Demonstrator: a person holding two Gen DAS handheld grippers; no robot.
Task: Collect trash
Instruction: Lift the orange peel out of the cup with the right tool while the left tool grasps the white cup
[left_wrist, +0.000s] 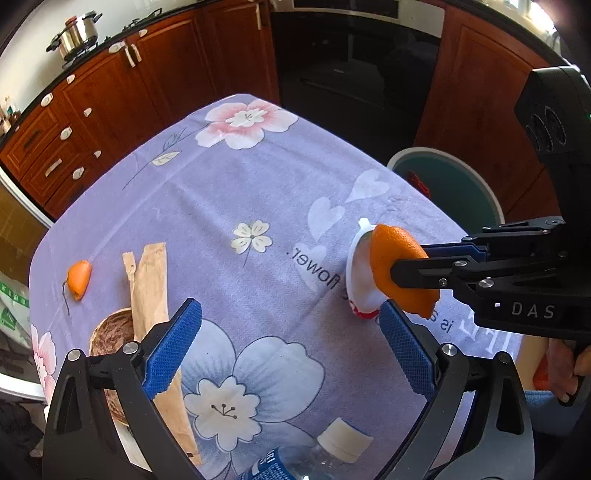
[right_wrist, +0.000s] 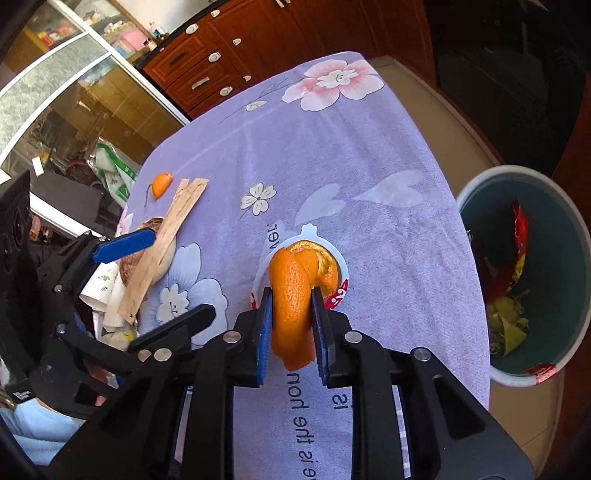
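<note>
So the purple flowered tablecloth (right_wrist: 369, 177) is taken as the reference here, a fuzzy towel-like fabric with printed blossoms, hearts and some lettering. Just off its right edge, down on the floor, a round bin (right_wrist: 476, 206) with a pale rim and teal inside is parked, and a red crinkly wrapper plus some yellow-green scraps can already be seen in it, so part of the job looks done.

Plenty is left though, judging by what's spread on the cloth. Near its left edge a long tan paper sleeve (left_wrist: 147, 280) is laid flat, partly over a brown, rough bowl-shaped shell (left_wrist: 110, 336). At the near edge a clear plastic bottle (left_wrist: 314, 461) with a white cap is lying. A white yogurt-type cup (right_wrist: 266, 269) with a red label is tipped on its side toward the middle-right of the cloth. A small orange peel scrap (left_wrist: 79, 278) sits far left, close to that edge.

The big curled orange peel (right_wrist: 291, 306), dimpled and glossy outside, is clamped between the blue ribbed pads of the right gripper (right_wrist: 291, 314), right at the cup's mouth; whether it's been lifted clear can't be told. The left gripper (left_wrist: 291, 339) is spread wide with nothing in it, hanging over the near part of the cloth.
</note>
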